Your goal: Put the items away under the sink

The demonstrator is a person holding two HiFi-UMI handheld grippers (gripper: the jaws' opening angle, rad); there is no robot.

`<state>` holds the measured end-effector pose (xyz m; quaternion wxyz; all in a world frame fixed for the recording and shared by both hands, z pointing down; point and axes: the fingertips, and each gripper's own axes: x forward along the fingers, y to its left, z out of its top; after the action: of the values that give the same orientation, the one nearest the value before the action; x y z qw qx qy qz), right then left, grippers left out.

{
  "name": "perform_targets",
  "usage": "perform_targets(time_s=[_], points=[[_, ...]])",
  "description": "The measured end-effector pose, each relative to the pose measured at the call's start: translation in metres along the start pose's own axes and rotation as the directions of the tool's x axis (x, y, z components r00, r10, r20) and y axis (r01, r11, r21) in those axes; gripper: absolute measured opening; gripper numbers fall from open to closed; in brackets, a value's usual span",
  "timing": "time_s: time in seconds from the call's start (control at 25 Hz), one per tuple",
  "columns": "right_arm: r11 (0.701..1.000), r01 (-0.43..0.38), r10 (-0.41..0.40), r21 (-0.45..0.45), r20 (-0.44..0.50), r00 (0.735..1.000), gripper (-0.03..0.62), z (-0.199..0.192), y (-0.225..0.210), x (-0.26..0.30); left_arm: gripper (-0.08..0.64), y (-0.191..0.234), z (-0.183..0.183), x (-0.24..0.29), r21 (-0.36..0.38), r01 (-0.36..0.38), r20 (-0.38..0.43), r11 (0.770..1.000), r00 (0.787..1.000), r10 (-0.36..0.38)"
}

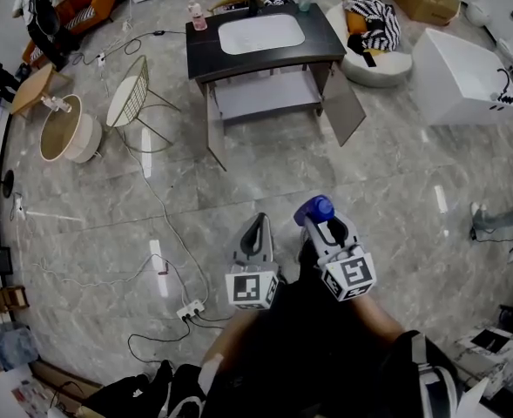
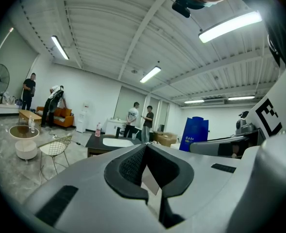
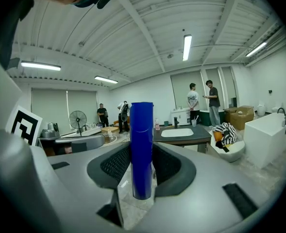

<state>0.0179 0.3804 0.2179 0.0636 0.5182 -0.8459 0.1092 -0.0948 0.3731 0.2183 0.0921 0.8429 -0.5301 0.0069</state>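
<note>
Between the jaws of the right tool a blue bottle stands upright, well apart from the sink. Its shelf looks bare, so carrying and stowing remain. The left tool is closed on nothing.

Both grippers at 6 o'clock in the head view, side by side: left empty, right loaded.

Left gripper points toward 12 o'clock, its marker cube nearest the body. In the left gripper view its jaws meet at the tips with nothing between the pads. Right gripper sits just beside it at its 3 o'clock, near but apart, leaning slightly toward 11 o'clock, with its own cube tilted. Its jaws are clamped on an upright blue bottle whose top rises above the jaw tips. Dark-sleeved arms run back toward 6 o'clock.
</note>
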Motion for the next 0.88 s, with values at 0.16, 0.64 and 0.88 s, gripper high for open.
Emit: perform_targets(time_s=[0.16,0.64,0.88], points=[[0.999,-0.036,0.036,-0.011,0.006,0.999,0.141,0.007,-0.016,0.029,0.015,0.010,-0.004,0.033,-0.002,-0.015,-0.008,1.000,1.000,0.015],[0.988,-0.132,0.133,-0.084,0.005,0.991,0.141,0.051,-0.143,0.172,0.015,0.045,0.028,0.213,0.017,-0.121,0.039,0.992,0.992,0.120],[0.970,-0.197,0.199,-0.141,-0.005,0.980,0.141,0.069,-0.195,0.234,0.015,0.057,0.036,0.280,0.018,-0.197,0.039,0.980,0.980,0.196]])
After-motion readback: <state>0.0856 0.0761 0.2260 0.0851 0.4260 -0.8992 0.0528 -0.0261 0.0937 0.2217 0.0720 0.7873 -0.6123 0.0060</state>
